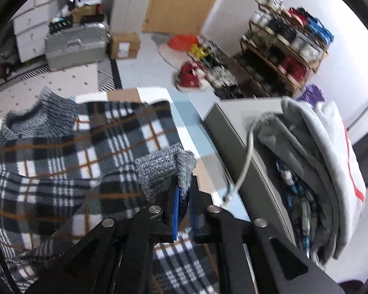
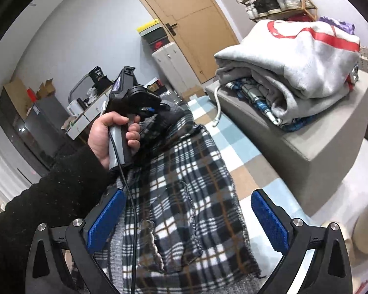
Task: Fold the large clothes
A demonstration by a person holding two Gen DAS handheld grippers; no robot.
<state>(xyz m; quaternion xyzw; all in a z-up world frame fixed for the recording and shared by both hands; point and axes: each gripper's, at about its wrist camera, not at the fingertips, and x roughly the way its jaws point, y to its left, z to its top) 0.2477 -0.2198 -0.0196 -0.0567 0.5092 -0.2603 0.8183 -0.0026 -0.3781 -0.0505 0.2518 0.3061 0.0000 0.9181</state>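
Note:
A plaid sweater (image 1: 68,152) in black, white, grey and brown, with grey knit collar and cuffs, lies on a checked mat. It also shows in the right wrist view (image 2: 189,196). My left gripper (image 1: 182,186) is shut on a grey knit cuff (image 1: 166,169) of the sweater, held above the plaid body. In the right wrist view the left gripper (image 2: 157,109) shows in a hand at the sweater's far end. My right gripper (image 2: 187,218) is open and empty, its blue pads (image 2: 105,220) on either side of the near end of the sweater.
A grey box (image 2: 319,142) to the right holds a stack of folded clothes (image 2: 294,68), also in the left wrist view (image 1: 314,171). A shoe rack (image 1: 284,46), loose shoes, a door (image 2: 191,22), drawers and a metal case (image 1: 76,46) stand beyond the mat.

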